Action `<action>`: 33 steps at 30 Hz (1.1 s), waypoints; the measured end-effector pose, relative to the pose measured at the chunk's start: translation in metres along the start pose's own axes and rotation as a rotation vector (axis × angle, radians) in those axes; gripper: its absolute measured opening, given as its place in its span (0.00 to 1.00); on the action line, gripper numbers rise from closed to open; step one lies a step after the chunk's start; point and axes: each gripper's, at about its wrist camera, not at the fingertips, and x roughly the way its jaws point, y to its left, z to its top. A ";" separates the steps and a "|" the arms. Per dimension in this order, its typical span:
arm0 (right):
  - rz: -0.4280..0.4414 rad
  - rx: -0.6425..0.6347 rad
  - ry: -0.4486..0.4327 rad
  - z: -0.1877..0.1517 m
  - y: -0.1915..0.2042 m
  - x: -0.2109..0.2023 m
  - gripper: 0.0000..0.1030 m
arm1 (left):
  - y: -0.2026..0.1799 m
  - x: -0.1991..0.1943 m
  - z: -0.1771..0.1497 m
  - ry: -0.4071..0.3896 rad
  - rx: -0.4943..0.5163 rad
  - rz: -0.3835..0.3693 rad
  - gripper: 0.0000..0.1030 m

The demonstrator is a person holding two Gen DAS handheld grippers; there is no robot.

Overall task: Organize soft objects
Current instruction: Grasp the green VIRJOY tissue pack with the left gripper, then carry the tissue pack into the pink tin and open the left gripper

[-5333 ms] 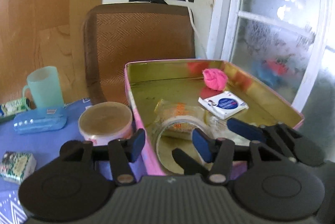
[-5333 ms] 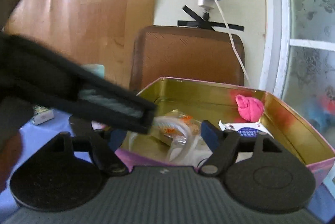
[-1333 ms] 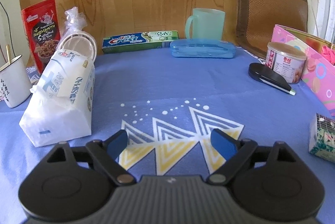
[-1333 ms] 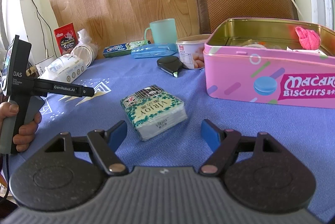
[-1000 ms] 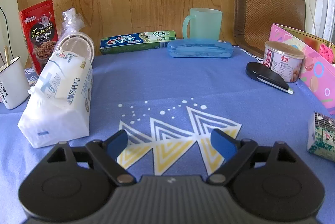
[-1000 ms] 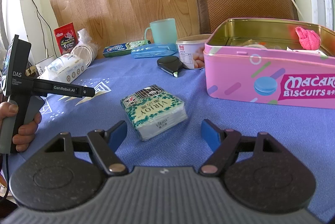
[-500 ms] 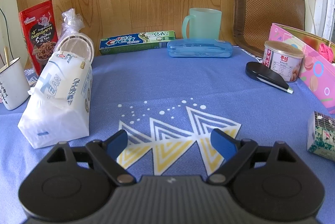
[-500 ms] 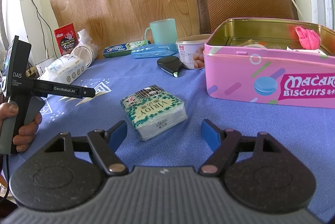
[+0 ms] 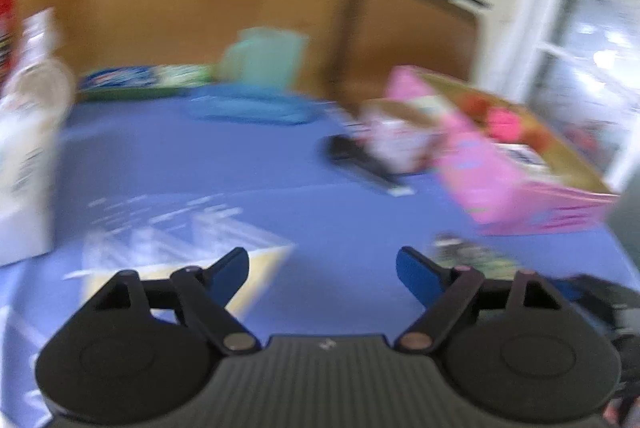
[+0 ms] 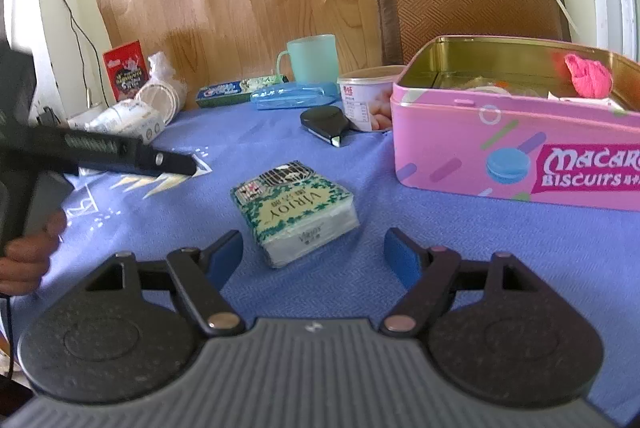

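Pink biscuit tin (image 10: pixel 516 151) stands open at your right, the green tissue pack (image 10: pixel 295 210) lies before it, and your right gripper (image 10: pixel 313 252), like the left gripper (image 9: pixel 322 270), is wide open and empty, so straddle its 2 long sides squarely.

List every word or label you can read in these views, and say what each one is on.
"VIRJOY": green-and-white tissue pack, lying on the blue tablecloth.
"Macaro... BISCUITS": pink tin, cut off at the frame edge.
Toothpaste box, red snack bag, white tub's label, left tool's side lettering: too small or blurred.
Left wrist view: motion-blurred, nothing legible.
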 end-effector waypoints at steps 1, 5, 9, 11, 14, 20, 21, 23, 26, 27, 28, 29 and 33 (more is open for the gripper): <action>-0.011 -0.015 0.005 0.000 0.003 0.001 0.78 | -0.010 0.003 0.003 0.007 0.019 -0.031 0.78; -0.013 -0.042 0.018 0.002 0.008 0.003 0.71 | -0.045 0.030 0.007 0.098 0.108 -0.063 0.66; -0.022 -0.061 0.017 0.004 0.011 0.005 0.51 | -0.055 0.036 0.001 0.141 0.107 -0.150 0.48; -0.024 -0.048 -0.003 0.004 0.008 0.000 0.48 | -0.065 0.028 0.003 0.117 0.137 -0.139 0.46; -0.051 -0.040 -0.117 0.010 0.004 -0.022 0.48 | -0.085 0.010 0.016 0.041 0.185 -0.170 0.46; -0.248 -0.057 -0.317 0.033 -0.029 -0.060 0.48 | -0.159 0.010 0.064 -0.109 0.331 -0.274 0.55; -0.280 -0.045 -0.324 0.038 -0.039 -0.060 0.48 | -0.172 0.016 0.069 -0.128 0.358 -0.283 0.57; -0.350 -0.026 -0.334 0.046 -0.063 -0.057 0.48 | -0.198 0.030 0.075 -0.176 0.395 -0.293 0.61; -0.524 -0.011 -0.318 0.059 -0.099 -0.033 0.49 | -0.226 0.061 0.075 -0.218 0.391 -0.256 0.77; -0.576 -0.009 -0.293 0.061 -0.109 -0.025 0.49 | -0.229 0.070 0.074 -0.228 0.386 -0.219 0.76; -0.606 0.010 -0.271 0.063 -0.120 -0.019 0.49 | -0.230 0.073 0.071 -0.228 0.378 -0.181 0.77; -0.609 0.035 -0.258 0.064 -0.129 -0.017 0.49 | -0.225 0.076 0.070 -0.216 0.363 -0.162 0.77; -0.568 0.079 -0.287 0.058 -0.134 -0.028 0.50 | -0.177 0.059 0.062 -0.226 0.278 -0.143 0.77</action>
